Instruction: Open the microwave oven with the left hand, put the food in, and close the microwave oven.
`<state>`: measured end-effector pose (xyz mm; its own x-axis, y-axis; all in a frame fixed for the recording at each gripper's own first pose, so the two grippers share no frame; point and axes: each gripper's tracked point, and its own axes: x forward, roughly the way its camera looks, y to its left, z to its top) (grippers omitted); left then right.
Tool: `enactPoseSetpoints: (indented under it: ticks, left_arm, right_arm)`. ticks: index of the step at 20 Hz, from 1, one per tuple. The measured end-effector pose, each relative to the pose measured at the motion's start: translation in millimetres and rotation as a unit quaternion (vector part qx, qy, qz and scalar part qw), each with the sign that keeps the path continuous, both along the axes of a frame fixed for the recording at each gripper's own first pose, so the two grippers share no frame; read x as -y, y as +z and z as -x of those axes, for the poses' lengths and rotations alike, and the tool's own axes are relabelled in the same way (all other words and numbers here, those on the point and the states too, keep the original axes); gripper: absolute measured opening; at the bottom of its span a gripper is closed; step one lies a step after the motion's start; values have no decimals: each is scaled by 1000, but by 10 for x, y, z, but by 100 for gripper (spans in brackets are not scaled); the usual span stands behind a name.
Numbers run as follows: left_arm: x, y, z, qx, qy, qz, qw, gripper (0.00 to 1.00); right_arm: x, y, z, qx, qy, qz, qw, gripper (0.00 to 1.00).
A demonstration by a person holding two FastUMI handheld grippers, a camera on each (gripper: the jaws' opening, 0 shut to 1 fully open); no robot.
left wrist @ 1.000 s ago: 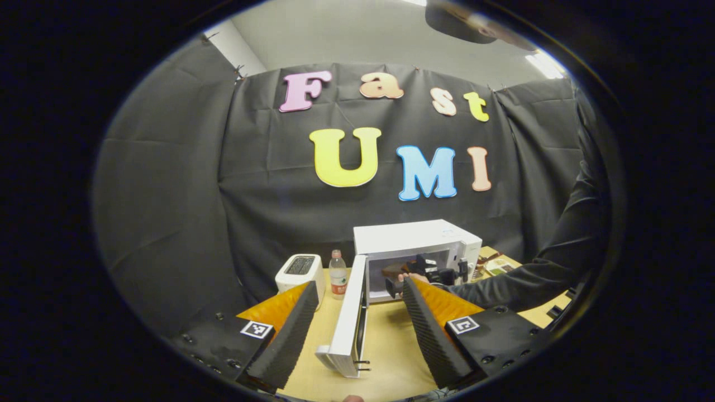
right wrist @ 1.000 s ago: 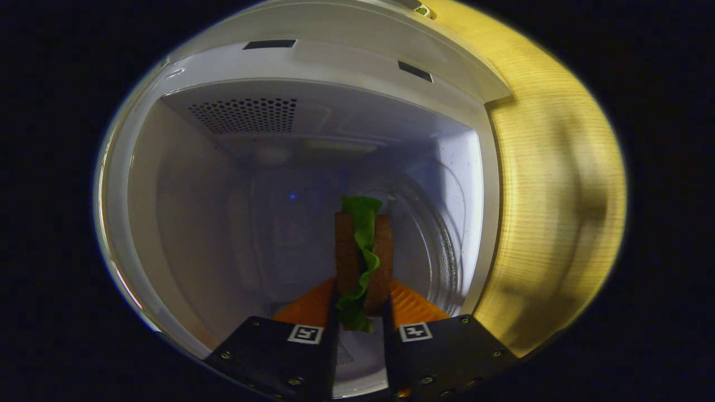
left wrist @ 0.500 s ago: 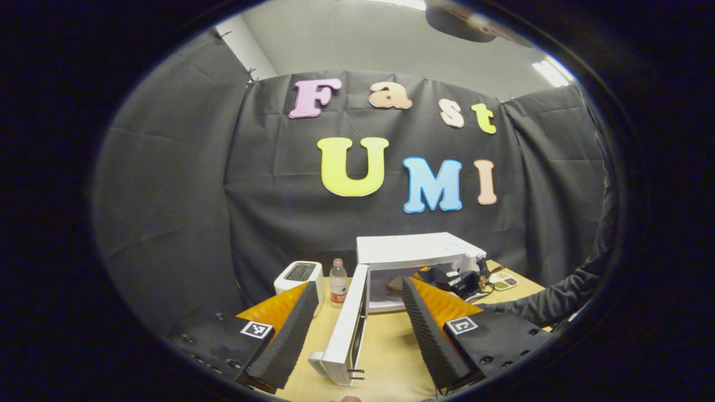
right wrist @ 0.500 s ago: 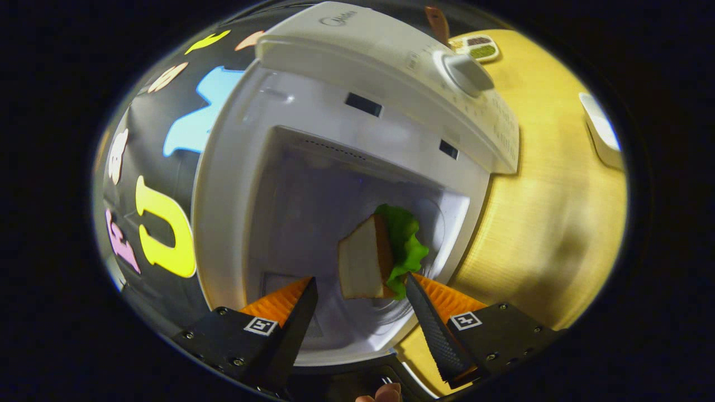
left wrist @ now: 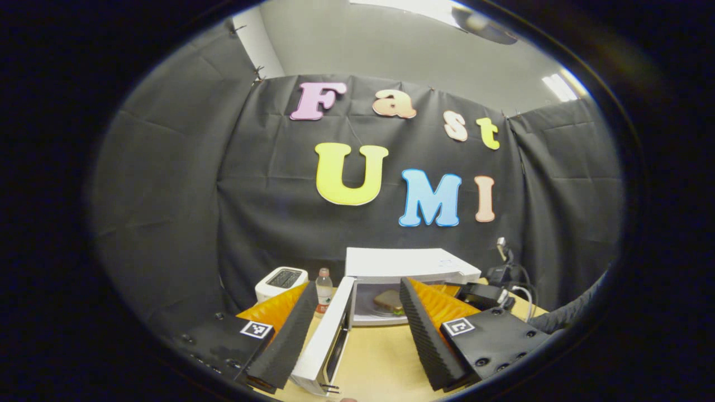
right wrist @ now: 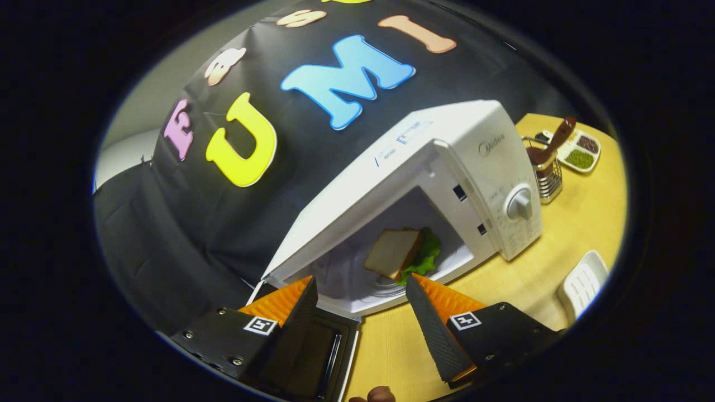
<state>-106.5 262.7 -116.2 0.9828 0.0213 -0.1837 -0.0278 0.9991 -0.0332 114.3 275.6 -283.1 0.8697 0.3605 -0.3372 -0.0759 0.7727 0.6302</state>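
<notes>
While the sandwich (right wrist: 399, 254) lies inside the open microwave oven (right wrist: 441, 184), the remaining item of the task is the door (left wrist: 327, 338).

Item: sandwich. Sliced bread with a green lettuce leaf showing at its edge. It rests on the floor of the oven cavity, free of both grippers. Judged soft, light and easily crushed; it needs no further handling.

Item: microwave oven. White, with a round dial on its control panel; it stands on the wooden counter (right wrist: 564, 223) against the booth wall.

Item: door. White frame with a dark window, hinged on the oven's left side, swung wide and standing edge-on in the left gripper view. Judged stiff and light on its hinge. The best place to take it looks to be the free outer edge, pushed flat rather than pinched, as the smooth panel may slip between pads.

Item: left hand-held gripper (left wrist: 354, 329). Jaws spread wide, empty, with the door's free edge between them.

Item: right hand-held gripper (right wrist: 360, 315). Jaws wide apart, empty, outside the oven mouth.

Other stock on the counter: toaster (left wrist: 279, 279), drink bottle (left wrist: 323, 282), metal utensil holder (right wrist: 547, 173), small dish of seasonings (right wrist: 578, 153).
</notes>
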Motion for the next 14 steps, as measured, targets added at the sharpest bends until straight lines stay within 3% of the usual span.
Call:
enactPoseSetpoints:
  ticks: [3, 5, 7, 14]
  left_arm:
    - [43, -79, -75, -9, -1, 0, 1000, 94]
    - [68, -104, -173, -10, -4, -4, 1000, 94]
    - [108, -104, -232, -8, -5, -9, 1000, 94]
    - [226, -35, -397, -2, -13, -22, 1000, 94]
  right_arm:
    - [320, 423, 192, 61, 2, 93, 994, 96]
    - [655, 761, 324, 113, -14, 195, 974, 96]
    - [851, 1076, 514, 157, -22, 264, 951, 96]
    - [1310, 1705, 942, 190, -69, 304, 931, 96]
